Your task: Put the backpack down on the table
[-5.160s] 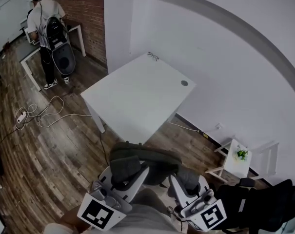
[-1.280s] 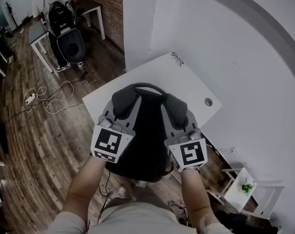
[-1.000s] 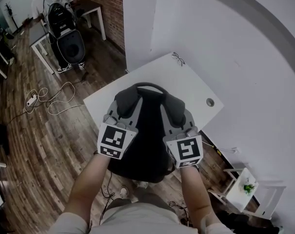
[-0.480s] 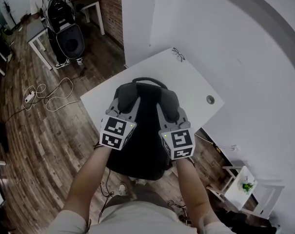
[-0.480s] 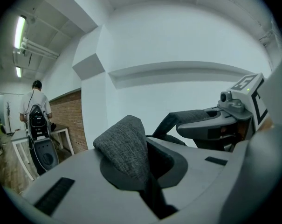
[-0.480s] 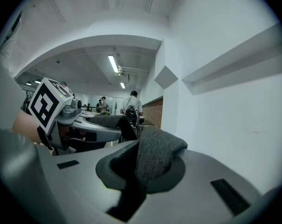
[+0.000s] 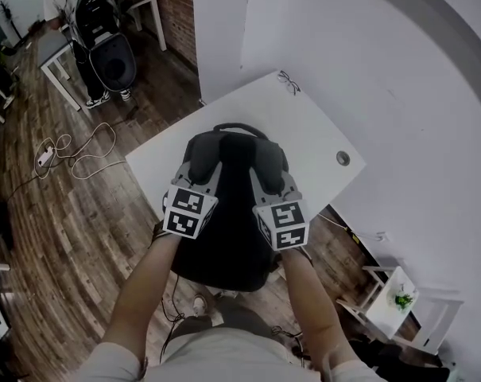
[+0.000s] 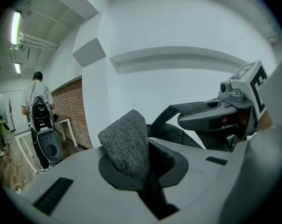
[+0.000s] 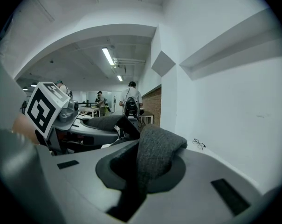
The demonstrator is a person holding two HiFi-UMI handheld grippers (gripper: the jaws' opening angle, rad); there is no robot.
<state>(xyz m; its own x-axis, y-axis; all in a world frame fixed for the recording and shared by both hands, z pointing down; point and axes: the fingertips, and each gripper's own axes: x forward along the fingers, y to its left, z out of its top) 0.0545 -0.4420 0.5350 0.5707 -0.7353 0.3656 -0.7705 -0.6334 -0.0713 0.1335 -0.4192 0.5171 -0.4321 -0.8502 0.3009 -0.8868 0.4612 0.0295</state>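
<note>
A white wall (image 7: 367, 62) filled the 1-to-4 o'clock part of the head view, with wood floor (image 7: 81, 221) from 7 to 10 o'clock. The white table (image 7: 304, 126) stood cornerwise at 12 o'clock from the person. The black backpack (image 7: 228, 213) hung upright in front of the person. Its top handle and shoulders lay over the tabletop and its lower body overlapped the table's near edge towards 6 o'clock. Whether its base touched the table could not be told.

The left gripper (image 7: 202, 164) sat at 10 o'clock of the backpack's middle and the right gripper (image 7: 269, 164) at 2 o'clock. In the left gripper view the jaws were pinched nearly together on the left strap (image 8: 126, 143), a grey padded fold that rose out of the jaw notch. In the right gripper view the jaws were likewise almost closed, clamped on the right strap (image 9: 155, 155). Both grippers pointed slightly downward.

A pair of glasses (image 7: 288, 80) lay near the table's far corner at 1 o'clock, well apart from the backpack. A round cable hole (image 7: 343, 158) sat at 3 o'clock of it.

The step in hand looked to be the set-down itself, with the load carried by both straps. The next move probably called for shifting the backpack towards 12 o'clock so its whole base came over the tabletop. After that both grippers could sink evenly until the straps slackened, and only then let go
</note>
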